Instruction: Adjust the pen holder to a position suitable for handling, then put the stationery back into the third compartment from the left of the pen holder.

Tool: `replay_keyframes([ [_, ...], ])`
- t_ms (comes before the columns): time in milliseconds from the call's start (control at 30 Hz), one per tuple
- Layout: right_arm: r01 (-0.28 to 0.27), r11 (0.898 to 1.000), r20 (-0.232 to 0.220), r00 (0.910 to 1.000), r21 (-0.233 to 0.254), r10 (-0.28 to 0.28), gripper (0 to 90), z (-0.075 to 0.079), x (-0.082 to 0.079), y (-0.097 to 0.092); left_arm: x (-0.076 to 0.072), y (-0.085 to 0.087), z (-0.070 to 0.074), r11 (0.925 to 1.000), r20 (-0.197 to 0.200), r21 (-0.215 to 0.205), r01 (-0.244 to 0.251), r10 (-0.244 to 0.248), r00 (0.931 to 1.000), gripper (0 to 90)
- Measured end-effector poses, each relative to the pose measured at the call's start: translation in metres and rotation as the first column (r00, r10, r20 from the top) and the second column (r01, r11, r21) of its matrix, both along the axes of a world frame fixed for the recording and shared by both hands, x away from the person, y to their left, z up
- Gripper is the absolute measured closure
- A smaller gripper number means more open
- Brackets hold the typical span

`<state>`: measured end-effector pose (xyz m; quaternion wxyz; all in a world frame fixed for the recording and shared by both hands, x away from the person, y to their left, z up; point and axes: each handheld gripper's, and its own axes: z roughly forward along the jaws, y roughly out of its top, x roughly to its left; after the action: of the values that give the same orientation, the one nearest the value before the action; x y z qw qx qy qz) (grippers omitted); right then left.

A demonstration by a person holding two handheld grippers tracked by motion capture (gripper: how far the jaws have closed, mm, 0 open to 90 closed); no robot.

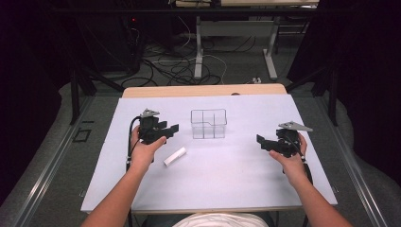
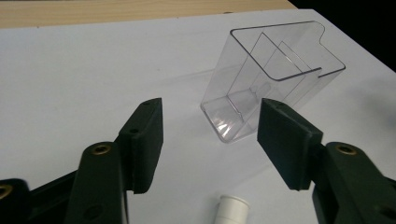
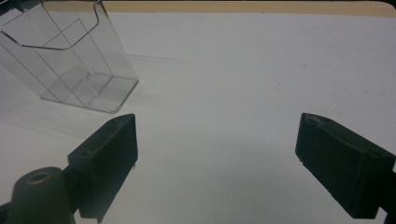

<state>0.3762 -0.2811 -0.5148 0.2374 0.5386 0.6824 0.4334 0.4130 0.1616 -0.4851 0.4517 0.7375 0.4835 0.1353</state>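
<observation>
The left hand-held gripper is hovering with its jaws spread and nothing between them, the white tube lying just near of it on the table. The tube is looking short, plain and unlabelled, one end open. The right hand-held gripper is holding its jaws spread over bare white table, well right of the clear divided box.

a white sheet covers the wooden table; beyond it, cables on the floor.
</observation>
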Motion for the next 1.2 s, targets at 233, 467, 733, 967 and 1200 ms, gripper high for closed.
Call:
replay_keyframes([
  [233,0.0,1.0,-0.002,1.0,0.0,0.0,12.8,-0.001,0.0,0.0,-0.014,0.01,0.003,0.9984,0.054,0.052,0.023,-0.026,0.9982,31.3],
  [467,-0.001,1.0,-0.002,1.0,0.0,0.001,12.9,0.0,0.0,0.0,-0.024,0.021,-0.001,0.9996,0.015,0.023,0.015,-0.015,0.9998,19.5],
  [733,-0.003,1.0,0.002,1.0,-0.003,0.003,13.0,0.001,-0.001,0.0,-0.024,0.023,-0.008,0.9911,0.032,0.133,-0.009,0.005,0.9995,9.0],
  [967,-0.007,1.0,-0.005,1.0,-0.006,0.007,13.0,-0.001,-0.001,-0.001,-0.027,0.014,-0.013,0.9664,0.005,0.253,0.043,-0.046,0.9989,7.6],
  [1200,-0.02,1.0,0.002,0.9998,-0.013,0.02,13.0,0.0,-0.001,0.001,-0.03,0.005,-0.021,0.9503,-0.016,0.287,0.121,-0.121,0.9925,15.9],
])
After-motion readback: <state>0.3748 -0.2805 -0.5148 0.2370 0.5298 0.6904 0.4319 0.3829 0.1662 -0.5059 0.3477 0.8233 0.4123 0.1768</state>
